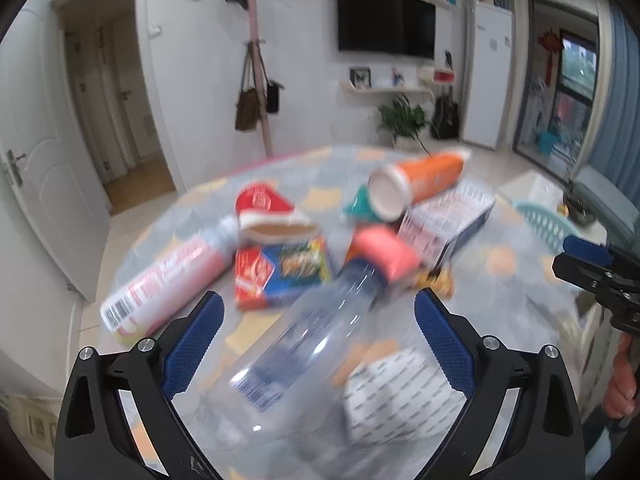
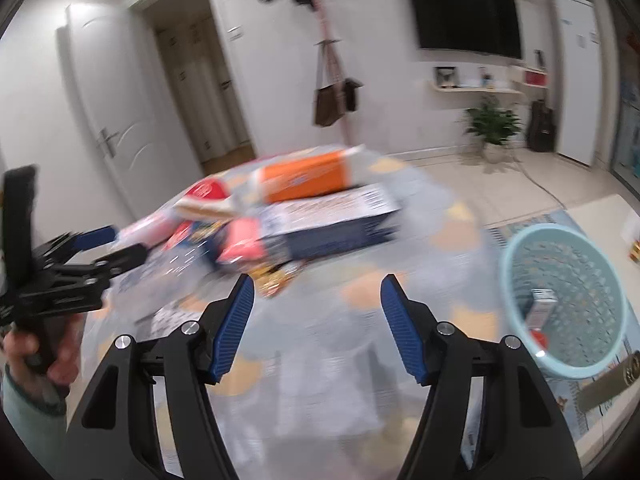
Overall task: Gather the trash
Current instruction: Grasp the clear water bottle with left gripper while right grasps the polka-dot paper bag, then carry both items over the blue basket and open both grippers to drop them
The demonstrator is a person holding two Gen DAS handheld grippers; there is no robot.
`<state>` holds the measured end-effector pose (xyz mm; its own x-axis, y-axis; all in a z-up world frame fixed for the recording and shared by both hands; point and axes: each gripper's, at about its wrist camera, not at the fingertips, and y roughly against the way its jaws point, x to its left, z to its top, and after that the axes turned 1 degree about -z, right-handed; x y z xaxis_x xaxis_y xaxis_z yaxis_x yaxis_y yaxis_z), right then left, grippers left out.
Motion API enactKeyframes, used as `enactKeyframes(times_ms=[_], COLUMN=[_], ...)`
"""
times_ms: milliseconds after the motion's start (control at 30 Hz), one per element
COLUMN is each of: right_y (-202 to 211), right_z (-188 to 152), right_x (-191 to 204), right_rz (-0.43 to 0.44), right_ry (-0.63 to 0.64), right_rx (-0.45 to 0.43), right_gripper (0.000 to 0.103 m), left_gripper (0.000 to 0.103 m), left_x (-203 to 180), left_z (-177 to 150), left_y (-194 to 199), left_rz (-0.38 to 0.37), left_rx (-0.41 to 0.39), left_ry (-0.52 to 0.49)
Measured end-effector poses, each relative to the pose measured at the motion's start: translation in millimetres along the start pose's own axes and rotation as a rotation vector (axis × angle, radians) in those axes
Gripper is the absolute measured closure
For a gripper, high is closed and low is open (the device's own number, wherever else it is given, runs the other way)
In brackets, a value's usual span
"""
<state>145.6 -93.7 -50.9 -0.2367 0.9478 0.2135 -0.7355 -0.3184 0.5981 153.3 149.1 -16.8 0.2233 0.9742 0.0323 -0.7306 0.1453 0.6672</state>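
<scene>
Left gripper (image 1: 318, 332), jaws spread wide, straddles without touching a clear plastic bottle (image 1: 304, 344) lying on the table (image 1: 520, 280), probably light, slick and crushable, best pinched mid-body; right gripper (image 2: 316, 320), jaws apart, holds nothing beside the basket (image 2: 516, 264).

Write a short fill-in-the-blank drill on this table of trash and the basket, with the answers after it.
1. The clear plastic bottle lying between the left tongs has a ____ cap.
2. The pale blue basket stands on the ____, beside the table.
3. The orange tube rests partly on a white and blue ____.
4. The right tongs hold ____.

Missing words: pink; floor; box; nothing
</scene>
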Motion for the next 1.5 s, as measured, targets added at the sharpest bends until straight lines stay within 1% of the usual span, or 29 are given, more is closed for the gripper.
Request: enactKeyframes(times_ms=[33, 100, 200, 300, 333, 367, 400, 533, 667, 733, 800, 867, 933, 1000, 1100, 1133, 1167, 1233, 1300, 1333, 1400, 1500], right_y=[-3.8, -11.1, -19.3, -26.9, -29.2, -30.6, -32.0, -40.5, -46.0, -49.0, -52.2, -58.8, -65.2, -73.6, -87.5, -87.7, -87.3, -85.9, -82.3, -80.4, -77.9, -73.8], right_z=[-2.6, -9.8, -17.2, -23.6, -26.1, -26.4, -27.4, -30.8, -31.7, -32.5, -33.7, -34.5, -34.5, -33.9, -34.4, -33.8, -34.7, -36.4, -38.7, -39.6, -41.0, -41.2], right_x=[7.5, 26.2, 45.2, 58.1, 61.0, 61.8, 63.6, 71.2, 84.3, 90.3, 96.2, 103.3, 109.2, 115.5, 120.7, 122.5, 124.0, 127.5, 131.0, 130.5, 128.6, 120.9], right_rz=[0.015, 0.061, 0.098, 0.130, 0.136, 0.137, 0.139, 0.151, 0.173, 0.185, 0.194, 0.197, 0.202, 0.212, 0.191, 0.182, 0.179, 0.149, 0.176, 0.200, 0.199, 0.230], right_ry=[0.013, 0.044, 0.079, 0.109, 0.122, 0.132, 0.141, 0.182, 0.240, 0.269, 0.301, 0.335, 0.358, 0.376, 0.400, 0.407, 0.412, 0.435, 0.441, 0.433, 0.420, 0.368], right_rx=[0.012, 0.036, 0.061, 0.098, 0.110, 0.118, 0.125, 0.161, 0.182, 0.190, 0.201, 0.217, 0.236, 0.279, 0.333, 0.327, 0.327, 0.313, 0.308, 0.310, 0.306, 0.296], right_gripper=[0.041, 0.041, 0.041, 0.041, 0.041, 0.041, 0.041, 0.041, 0.041, 0.040, 0.036, 0.034, 0.033, 0.031, 0.031, 0.031, 0.032, 0.043, 0.068, 0.071, 0.080, 0.088], left_gripper=[0.010, 0.010, 0.010, 0.016, 0.023, 0.026, 0.027, 0.036, 0.043, 0.044, 0.045, 0.045, 0.045, 0.045, 0.045, 0.045, 0.045, 0.045, 0.045, 0.045, 0.045, 0.045], left_x=[5.2, 10.2, 13.6, 16.1, 17.6, 18.9, 20.6, 17.6, 21.9, 30.3, 37.0, 43.2, 46.0, 51.0, 57.0, 58.1, 59.0, 59.3, 57.0, 57.1, 53.0, 48.7], left_z=[-4.2, -10.7, -21.4, -24.9, -27.3, -28.5, -29.5, -34.6, -42.9, -50.3, -56.8, -63.0, -69.7, -71.9, -79.6, -81.5, -83.6, -85.2, -85.9, -87.1, -86.7, -87.9], left_y=[-6.4, -19.2, -29.6, -40.9, -41.5, -41.6, -40.5, -33.0, -20.2, -11.1, -4.1, 3.7, 9.1, 12.7, 18.9, 20.2, 22.1, 24.2, 25.3, 26.1, 27.1, 27.4], left_rz=[-0.025, -0.052, -0.046, -0.053, -0.049, -0.055, -0.066, -0.088, -0.090, -0.111, -0.126, -0.138, -0.136, -0.133, -0.133, -0.134, -0.137, -0.136, -0.128, -0.125, -0.120, -0.122], left_rx=[0.028, 0.077, 0.101, 0.144, 0.145, 0.147, 0.143, 0.134, 0.137, 0.126, 0.120, 0.110, 0.104, 0.101, 0.100, 0.100, 0.099, 0.100, 0.101, 0.102, 0.104, 0.107], left_ry=[-0.006, -0.016, -0.041, -0.029, -0.025, -0.022, -0.011, 0.008, 0.075, 0.127, 0.162, 0.185, 0.204, 0.228, 0.262, 0.266, 0.273, 0.280, 0.281, 0.278, 0.269, 0.257])
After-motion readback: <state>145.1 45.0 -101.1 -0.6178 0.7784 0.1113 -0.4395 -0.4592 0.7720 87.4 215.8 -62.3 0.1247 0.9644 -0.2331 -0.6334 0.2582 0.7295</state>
